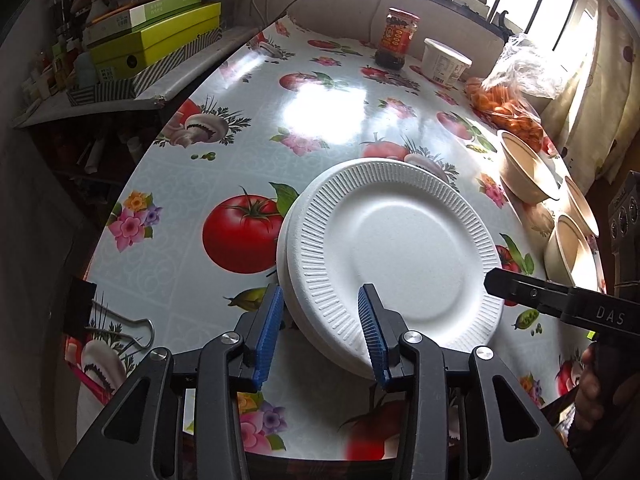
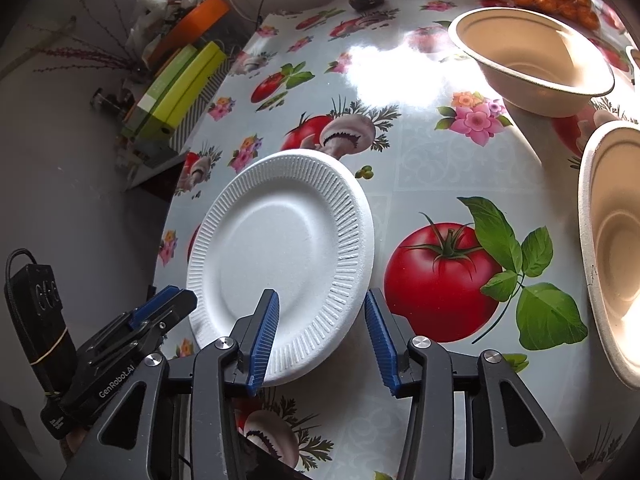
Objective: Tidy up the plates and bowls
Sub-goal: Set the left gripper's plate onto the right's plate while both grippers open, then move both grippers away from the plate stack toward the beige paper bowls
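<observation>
A stack of white foam plates (image 1: 400,240) lies flat on the fruit-print tablecloth (image 1: 224,120). My left gripper (image 1: 320,294) is open and straddles the stack's near left rim, with a blue pad on either side and no grip. My right gripper (image 2: 320,298) is open too, straddling the near right rim of the plates (image 2: 280,240). Each gripper shows in the other's view: the right one (image 1: 494,280) at the plates' right edge, the left one (image 2: 176,300) at their left edge. Three beige paper bowls (image 1: 524,172) (image 1: 568,248) (image 1: 580,204) stand to the right, two of them close by (image 2: 532,64) (image 2: 612,240).
At the far end stand a sauce jar (image 1: 396,40), a white tub (image 1: 444,62) and a bag of oranges (image 1: 512,96). A binder clip (image 1: 136,332) lies near the left front edge. Green boxes (image 1: 152,36) fill a side shelf. A black power strip (image 2: 36,300) is strapped beside the left gripper.
</observation>
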Demonstrator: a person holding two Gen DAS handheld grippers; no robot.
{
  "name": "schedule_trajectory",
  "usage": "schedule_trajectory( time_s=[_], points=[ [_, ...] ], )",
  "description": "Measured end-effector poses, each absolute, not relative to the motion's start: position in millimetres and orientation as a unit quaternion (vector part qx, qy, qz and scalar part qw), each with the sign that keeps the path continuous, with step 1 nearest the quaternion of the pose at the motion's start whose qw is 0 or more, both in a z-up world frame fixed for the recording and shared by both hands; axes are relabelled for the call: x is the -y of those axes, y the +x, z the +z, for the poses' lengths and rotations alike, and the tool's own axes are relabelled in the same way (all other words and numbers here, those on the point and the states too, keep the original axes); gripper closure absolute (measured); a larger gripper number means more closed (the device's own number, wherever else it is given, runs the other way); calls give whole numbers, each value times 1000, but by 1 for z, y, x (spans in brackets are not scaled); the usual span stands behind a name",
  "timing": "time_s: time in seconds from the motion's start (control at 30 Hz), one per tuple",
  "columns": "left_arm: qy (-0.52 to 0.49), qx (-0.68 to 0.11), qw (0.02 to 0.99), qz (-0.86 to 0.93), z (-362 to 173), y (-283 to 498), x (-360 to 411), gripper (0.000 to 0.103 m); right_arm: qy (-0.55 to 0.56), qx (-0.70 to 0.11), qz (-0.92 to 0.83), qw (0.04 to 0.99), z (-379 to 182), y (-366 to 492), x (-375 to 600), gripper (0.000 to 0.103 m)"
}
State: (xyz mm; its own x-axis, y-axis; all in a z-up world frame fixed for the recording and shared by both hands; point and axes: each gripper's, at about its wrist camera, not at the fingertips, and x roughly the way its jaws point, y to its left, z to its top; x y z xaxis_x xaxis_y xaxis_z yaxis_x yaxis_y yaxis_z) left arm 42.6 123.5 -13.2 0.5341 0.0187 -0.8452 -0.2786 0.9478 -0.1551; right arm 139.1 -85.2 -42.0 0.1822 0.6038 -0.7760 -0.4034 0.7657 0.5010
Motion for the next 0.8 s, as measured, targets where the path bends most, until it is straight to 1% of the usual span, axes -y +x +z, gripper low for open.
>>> schedule_trajectory(
  time_s=[0.3, 0.47, 0.8],
  points=[
    [-140, -471, 867, 85, -12, 41, -124, 63, 71, -544, 324, 771, -41, 139, 75, 57],
    [-140, -466, 869, 86, -9, 40, -125, 63, 77, -547, 321, 769, -43, 141, 77, 56],
    [-131, -456, 877, 81, 3, 38, -114, 63, 88, -526, 311, 787, -31, 139, 95, 55]
  ],
)
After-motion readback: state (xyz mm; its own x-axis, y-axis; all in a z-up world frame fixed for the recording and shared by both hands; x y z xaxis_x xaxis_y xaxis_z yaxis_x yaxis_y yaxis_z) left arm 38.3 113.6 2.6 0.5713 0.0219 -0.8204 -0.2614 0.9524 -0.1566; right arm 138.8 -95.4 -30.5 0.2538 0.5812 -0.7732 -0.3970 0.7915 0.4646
